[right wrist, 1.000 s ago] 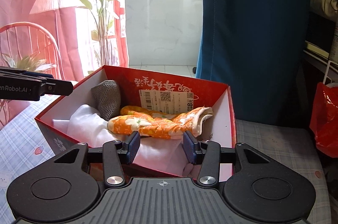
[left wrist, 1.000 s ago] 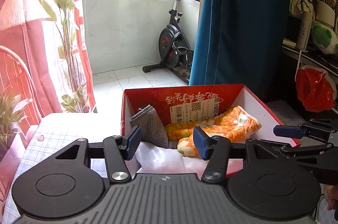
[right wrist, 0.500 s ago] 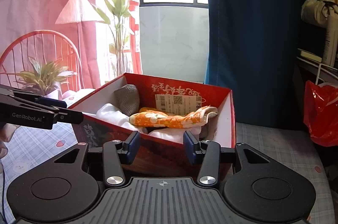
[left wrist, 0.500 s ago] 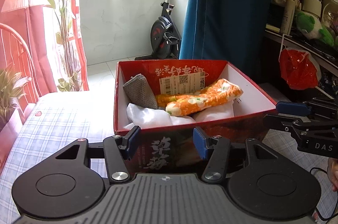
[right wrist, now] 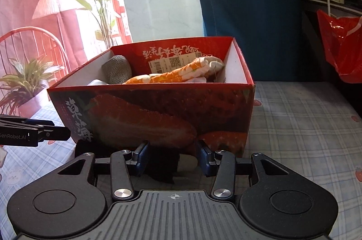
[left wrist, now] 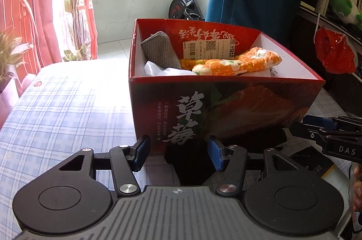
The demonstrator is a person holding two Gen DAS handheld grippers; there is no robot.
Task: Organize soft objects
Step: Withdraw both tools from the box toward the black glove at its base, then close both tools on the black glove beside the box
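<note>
Glossy printed cardboard box [left wrist: 226,104]; knitted grey cloth [left wrist: 159,48] (coarse); checked tablecloth [left wrist: 67,108], matt.

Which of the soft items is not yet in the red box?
The black cloth, lying on the checked cover in front of the box; the grey, white and orange ones are inside.

Orange sock [left wrist: 237,62], grey cloth [left wrist: 159,50], white cloth [left wrist: 163,70] in red box [left wrist: 226,104]; black cloth [left wrist: 192,163] in front.

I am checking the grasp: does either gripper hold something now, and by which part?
Nothing is held. The left gripper and right gripper are both open above a black cloth lying before the red box; no pad presses on it.
</note>
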